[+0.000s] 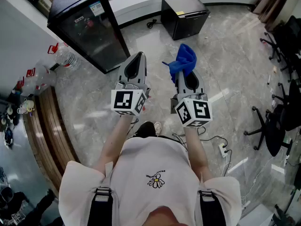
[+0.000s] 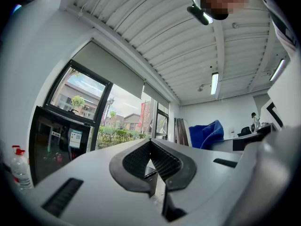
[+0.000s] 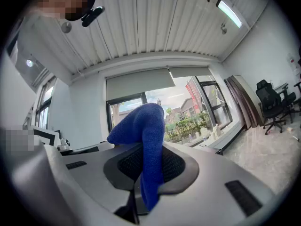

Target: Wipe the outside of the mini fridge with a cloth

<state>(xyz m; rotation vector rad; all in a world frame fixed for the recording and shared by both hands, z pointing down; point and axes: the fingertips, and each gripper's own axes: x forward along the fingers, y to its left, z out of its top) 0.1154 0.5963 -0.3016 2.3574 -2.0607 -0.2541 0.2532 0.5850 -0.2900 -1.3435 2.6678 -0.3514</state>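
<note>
Both forearms reach forward side by side over the grey marble floor (image 1: 94, 109): the left gripper (image 1: 136, 60) (image 2: 151, 147) has its jaws pressed together with nothing between them, while the right gripper (image 1: 188, 79) (image 3: 146, 173) is clenched on a bright blue terry cloth (image 1: 183, 60) (image 3: 143, 126) that bunches up above its tips. The small black box-shaped mini fridge (image 1: 186, 15) stands on the floor by the window wall, well ahead of the cloth, and the yellow sticker (image 1: 180, 13) on it is too small to read. Left of it, a tall black glass-door cooler (image 1: 89, 29) (image 2: 56, 145) holds dim items and bears an unreadable blue-and-white label (image 1: 97, 8), with clear plastic bottles (image 1: 66, 57) with red tops beside it.
</note>
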